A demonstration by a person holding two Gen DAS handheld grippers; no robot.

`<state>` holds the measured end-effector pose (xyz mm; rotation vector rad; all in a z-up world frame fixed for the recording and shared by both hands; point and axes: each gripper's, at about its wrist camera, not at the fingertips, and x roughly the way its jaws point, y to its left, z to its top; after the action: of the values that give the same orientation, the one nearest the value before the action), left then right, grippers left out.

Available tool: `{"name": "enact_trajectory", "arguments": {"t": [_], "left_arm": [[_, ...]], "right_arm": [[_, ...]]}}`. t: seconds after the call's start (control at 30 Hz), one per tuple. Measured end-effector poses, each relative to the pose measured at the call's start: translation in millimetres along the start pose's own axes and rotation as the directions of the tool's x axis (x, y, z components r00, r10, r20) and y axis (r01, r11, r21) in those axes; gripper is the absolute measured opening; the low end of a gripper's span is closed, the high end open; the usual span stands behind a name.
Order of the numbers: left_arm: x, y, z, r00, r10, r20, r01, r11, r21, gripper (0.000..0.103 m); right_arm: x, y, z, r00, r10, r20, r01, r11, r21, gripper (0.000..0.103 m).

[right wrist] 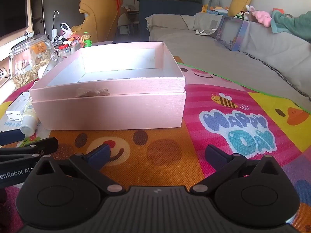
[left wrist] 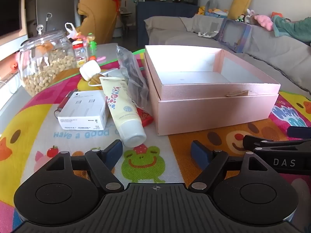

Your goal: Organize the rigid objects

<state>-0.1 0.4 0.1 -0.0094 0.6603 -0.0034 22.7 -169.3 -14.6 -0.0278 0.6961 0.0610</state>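
Note:
An open pink box with a white, empty inside stands on a colourful cartoon mat. Left of it lies a pile: a cream tube with a white cap, a white carton, a clear bag of dark items, a red packet and a small white case. My left gripper is open just short of the tube's cap, nothing between its fingers. My right gripper is open over the mat in front of the box, also holding nothing.
A glass jar of nuts and small bottles stand behind the pile at the left. A grey sofa with toys runs along the right. A yellow chair stands at the back.

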Motion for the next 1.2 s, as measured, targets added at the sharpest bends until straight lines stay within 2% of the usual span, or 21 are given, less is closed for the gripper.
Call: {"name": "enact_trajectory", "arguments": {"t": [1.2], "left_arm": [[0.2, -0.2, 0.1, 1.0, 0.001, 0.0, -0.001, 1.0, 0.002, 0.083]], "right_arm": [[0.0, 0.1, -0.5, 1.0, -0.002, 0.003, 0.002, 1.0, -0.002, 0.103]]}}
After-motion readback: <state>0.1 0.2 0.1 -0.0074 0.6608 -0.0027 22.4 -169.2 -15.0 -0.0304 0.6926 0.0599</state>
